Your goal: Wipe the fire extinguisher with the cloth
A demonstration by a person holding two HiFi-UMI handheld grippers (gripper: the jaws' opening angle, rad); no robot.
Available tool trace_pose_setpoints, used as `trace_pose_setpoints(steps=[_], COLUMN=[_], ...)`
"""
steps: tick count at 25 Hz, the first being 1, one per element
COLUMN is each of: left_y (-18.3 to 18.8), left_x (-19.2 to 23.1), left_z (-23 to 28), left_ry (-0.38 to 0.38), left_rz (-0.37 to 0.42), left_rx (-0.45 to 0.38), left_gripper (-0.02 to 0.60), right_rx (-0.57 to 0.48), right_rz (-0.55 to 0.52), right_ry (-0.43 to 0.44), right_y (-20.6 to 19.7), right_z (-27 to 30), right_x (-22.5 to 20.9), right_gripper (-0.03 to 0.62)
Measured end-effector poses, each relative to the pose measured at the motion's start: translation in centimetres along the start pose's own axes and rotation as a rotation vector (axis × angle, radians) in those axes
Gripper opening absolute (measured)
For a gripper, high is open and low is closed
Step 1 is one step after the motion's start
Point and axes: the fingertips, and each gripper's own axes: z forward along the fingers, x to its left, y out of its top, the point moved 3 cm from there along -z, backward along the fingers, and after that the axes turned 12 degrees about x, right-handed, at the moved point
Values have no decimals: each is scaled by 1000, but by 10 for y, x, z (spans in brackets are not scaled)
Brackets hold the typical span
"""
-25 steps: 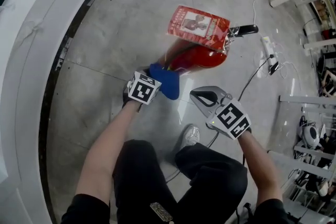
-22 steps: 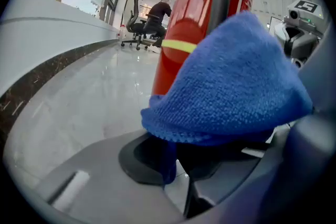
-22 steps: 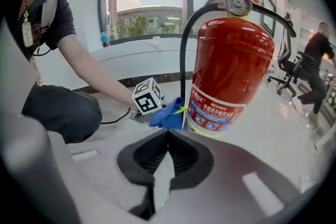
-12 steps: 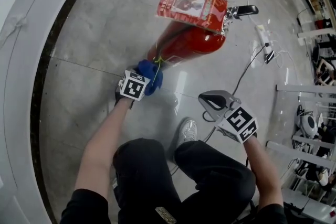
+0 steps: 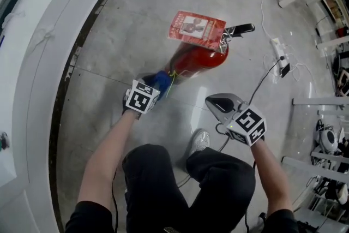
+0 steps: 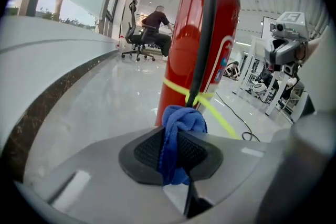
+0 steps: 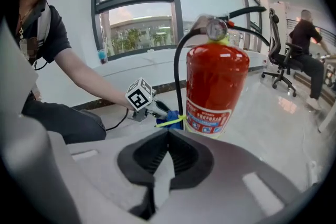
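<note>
Now, extinguisher [image 5: 199,60]: glossy red cylinder, upright on the floor [image 5: 125,24]; black hose [image 7: 178,76], gauge [image 7: 216,30] on top, red tag [image 5: 196,27] at its head, yellow tie [image 6: 176,87] round it.
Cloth [image 6: 181,123]: blue, bunched, low against the extinguisher at the hose.
Left gripper [image 6: 176,147]: jaws pinched on the cloth.
Right gripper [image 7: 167,152]: jaws together, empty, near the extinguisher but apart from it.
Room: bare floor around the extinguisher; curved white ledge [image 5: 38,63] well apart from it; cable [image 5: 256,87] near its other side.

Left gripper [image 6: 177,152] jaws clamped on bunched blue cloth [image 6: 178,128], frame centre, against upright red cylindrical fire extinguisher [image 6: 202,44].
</note>
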Motion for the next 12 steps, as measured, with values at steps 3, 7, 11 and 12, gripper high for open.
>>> trace_pose_setpoints(steps=[3,7,11,12], left_y=[23,65,109,121], left_x=[-9,-22,-43,-50], left_z=[-43,-103,-163,-180], left_ry=[11,27,34,38], left_rz=[6,-1,1,2], left_rx=[-9,-11,-25,-31], left_gripper=[53,54,54,54], right_rx=[-36,-80,-125,-136], right_rz=[14,47,108,126], right_ry=[27,42,42,42], right_y=[28,63,94,102], right_z=[-23,-56,-97,-109], right_x=[0,-6,-6,-5], right_gripper=[3,3,3,3])
